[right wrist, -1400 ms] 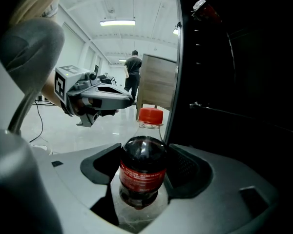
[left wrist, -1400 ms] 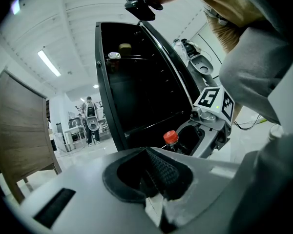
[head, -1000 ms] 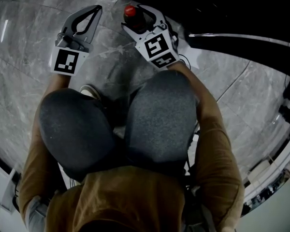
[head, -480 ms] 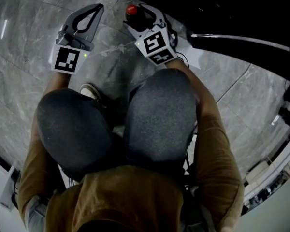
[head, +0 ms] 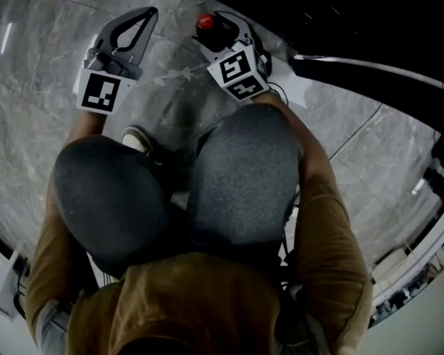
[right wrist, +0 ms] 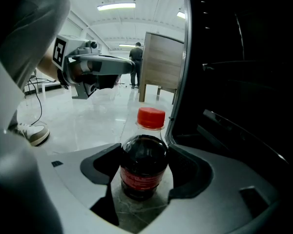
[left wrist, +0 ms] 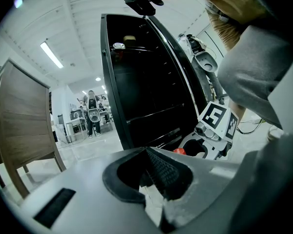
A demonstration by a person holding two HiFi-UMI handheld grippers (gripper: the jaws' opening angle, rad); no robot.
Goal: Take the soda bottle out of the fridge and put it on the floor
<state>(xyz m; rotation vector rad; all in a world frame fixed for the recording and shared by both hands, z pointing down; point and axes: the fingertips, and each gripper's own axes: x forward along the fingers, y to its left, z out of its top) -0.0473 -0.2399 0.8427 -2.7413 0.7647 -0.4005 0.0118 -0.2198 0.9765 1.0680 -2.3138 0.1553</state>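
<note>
The soda bottle (right wrist: 142, 167), dark with a red label and a red cap (right wrist: 151, 117), stands upright on the marble floor (right wrist: 88, 121) just outside the open black fridge (right wrist: 234, 82). My right gripper (right wrist: 144, 165) is shut on its body, one pad on each side. The head view shows the cap (head: 206, 22) between the right gripper's jaws (head: 223, 29), with the dark fridge (head: 340, 13) beyond. My left gripper (head: 142, 17) hovers to the left over the floor, shut on nothing, its pads (left wrist: 161, 172) pressed together. The left gripper view shows the fridge (left wrist: 146, 82) and the right gripper (left wrist: 212, 135).
I squat with both knees (head: 244, 176) right behind the grippers, one shoe (head: 137, 137) on the floor. A wooden panel (right wrist: 161, 67) stands beyond the bottle, with a person (right wrist: 135, 62) far behind it. A cable (right wrist: 34, 89) lies at the left.
The right gripper and the bottle have shifted slightly to the right and nearer to me. The left gripper has hardly moved.
</note>
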